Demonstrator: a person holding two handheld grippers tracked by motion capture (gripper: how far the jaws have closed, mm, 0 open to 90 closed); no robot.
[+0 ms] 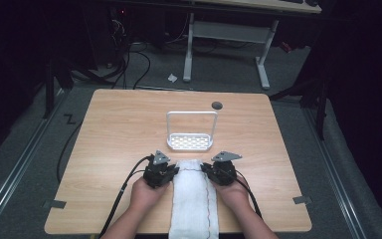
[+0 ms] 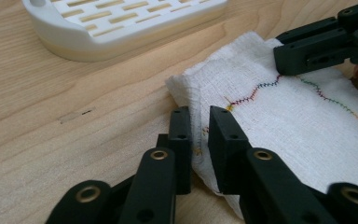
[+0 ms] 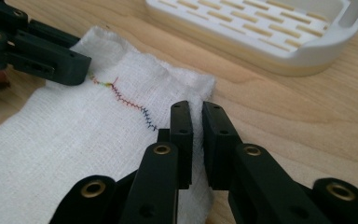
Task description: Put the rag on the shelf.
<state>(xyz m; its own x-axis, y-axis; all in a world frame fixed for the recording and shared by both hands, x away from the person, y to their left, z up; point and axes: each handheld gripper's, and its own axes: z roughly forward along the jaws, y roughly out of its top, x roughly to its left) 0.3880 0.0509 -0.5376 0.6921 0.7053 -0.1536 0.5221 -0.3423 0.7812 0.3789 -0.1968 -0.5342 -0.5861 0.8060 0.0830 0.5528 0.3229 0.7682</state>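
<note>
Pinching cloth [image 1: 195,199] edges — tongs [image 2: 200,126] [image 3: 197,121] close-ups show stitching.

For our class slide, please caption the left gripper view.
Left gripper pinching the edge of a white cloth beside a white slotted tray.

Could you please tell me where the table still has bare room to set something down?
Free: the wooden table left of the white rack, and right of it. Crowded: the near middle, where both grippers pinch the white cloth.
</note>
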